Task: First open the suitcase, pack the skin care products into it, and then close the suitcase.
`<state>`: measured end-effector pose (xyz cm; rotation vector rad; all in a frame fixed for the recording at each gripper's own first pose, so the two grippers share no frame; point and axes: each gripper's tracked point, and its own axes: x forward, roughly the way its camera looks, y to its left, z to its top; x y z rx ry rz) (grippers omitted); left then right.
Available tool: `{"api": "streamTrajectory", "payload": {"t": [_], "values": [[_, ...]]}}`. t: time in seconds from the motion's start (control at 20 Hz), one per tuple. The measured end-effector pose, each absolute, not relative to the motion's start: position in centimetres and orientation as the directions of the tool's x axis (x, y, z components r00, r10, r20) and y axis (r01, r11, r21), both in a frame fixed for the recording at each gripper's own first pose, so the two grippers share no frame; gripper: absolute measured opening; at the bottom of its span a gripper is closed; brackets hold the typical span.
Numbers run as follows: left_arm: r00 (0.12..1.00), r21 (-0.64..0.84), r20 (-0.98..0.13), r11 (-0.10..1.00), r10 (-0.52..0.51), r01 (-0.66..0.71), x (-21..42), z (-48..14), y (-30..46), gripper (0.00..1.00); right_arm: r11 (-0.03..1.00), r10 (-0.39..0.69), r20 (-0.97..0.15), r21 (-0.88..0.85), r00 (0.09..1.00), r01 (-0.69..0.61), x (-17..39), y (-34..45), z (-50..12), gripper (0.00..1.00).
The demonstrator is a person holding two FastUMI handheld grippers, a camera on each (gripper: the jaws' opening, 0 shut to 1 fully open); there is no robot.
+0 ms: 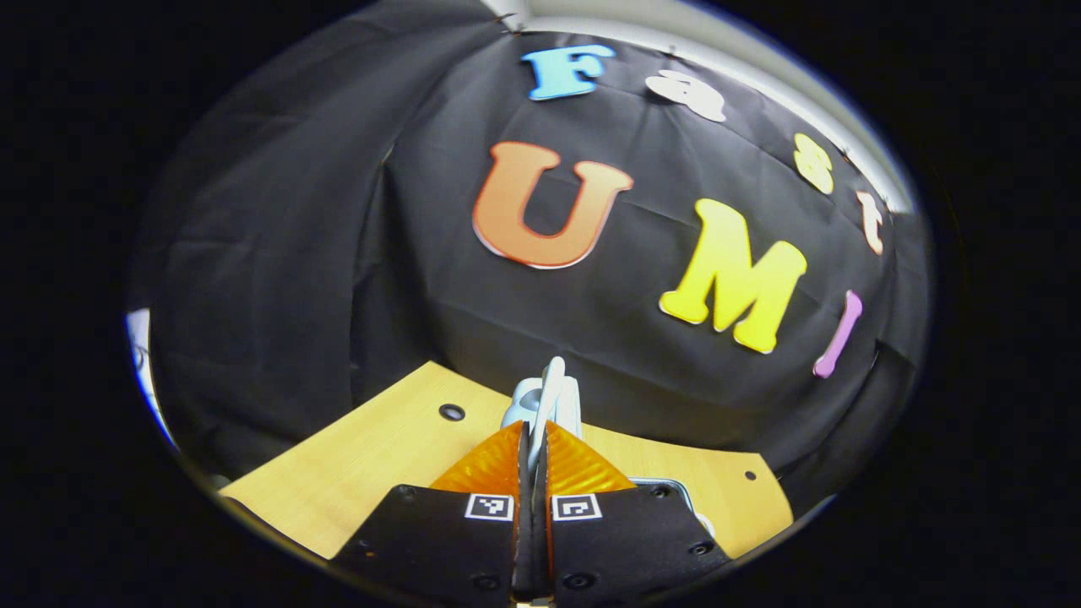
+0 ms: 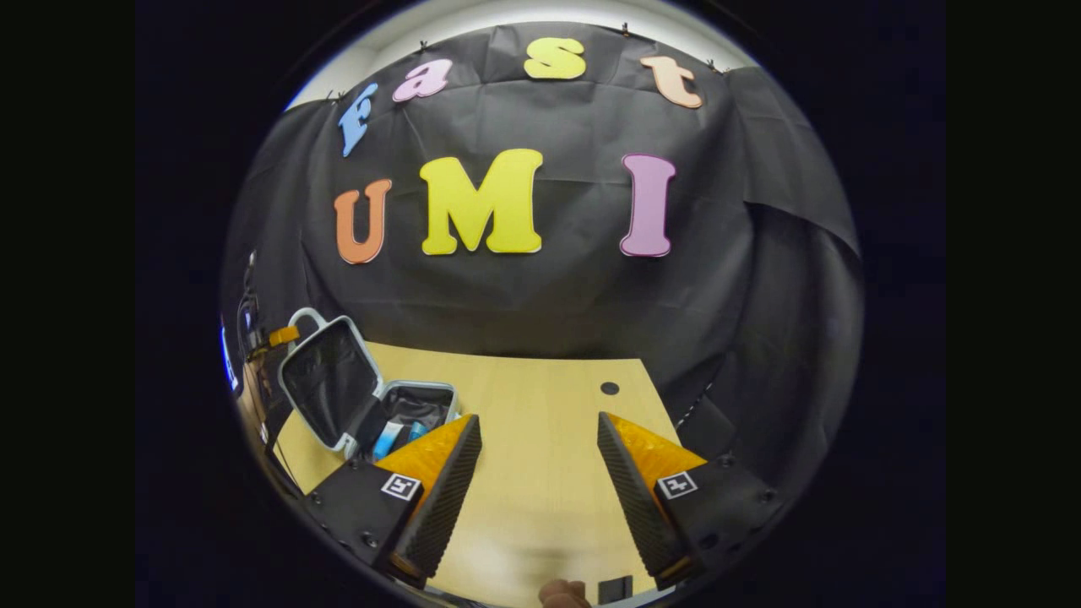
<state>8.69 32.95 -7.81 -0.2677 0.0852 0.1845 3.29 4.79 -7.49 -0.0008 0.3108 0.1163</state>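
While the left claw point(image 1: 534, 439) pinches the suitcase point(image 2: 355, 393) lid's edge, the right claw point(image 2: 532, 464) stands spread, well apart.

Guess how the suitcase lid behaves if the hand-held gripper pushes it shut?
The suitcase lid looks like a rigid shell with a pale rim, so it probably swings as one stiff piece. It stands nearly upright, so it may drop fast past vertical. The case seems small and might slide on the smooth table.

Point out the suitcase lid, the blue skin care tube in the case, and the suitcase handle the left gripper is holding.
suitcase lid point(image 2: 325, 380): right gripper view, dark inner lining.
blue tube point(image 2: 388, 439): right gripper view, its body.
suitcase handle point(image 1: 551, 390): left gripper view, the loop above the fingertips.
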Motion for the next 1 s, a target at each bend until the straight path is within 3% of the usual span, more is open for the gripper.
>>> {"api": "streamTrajectory", "payload": {"t": [0.4,1.0], "values": [[0.993,0.060,-0.070,0.994,0.097,-0.093,10.1,-8.2,16.3,0.03,0.981,0.178,-0.314,-0.014,0.932,-0.193,3.8,1.2,-8.5,0.83],[0.967,0.293,-0.217,0.954,0.132,-0.064,13.8,-21.3,1.1,0.02,0.966,0.200,-0.358,-0.084,0.912,-0.245,3.7,-5.6,-12.8,0.83]]}}
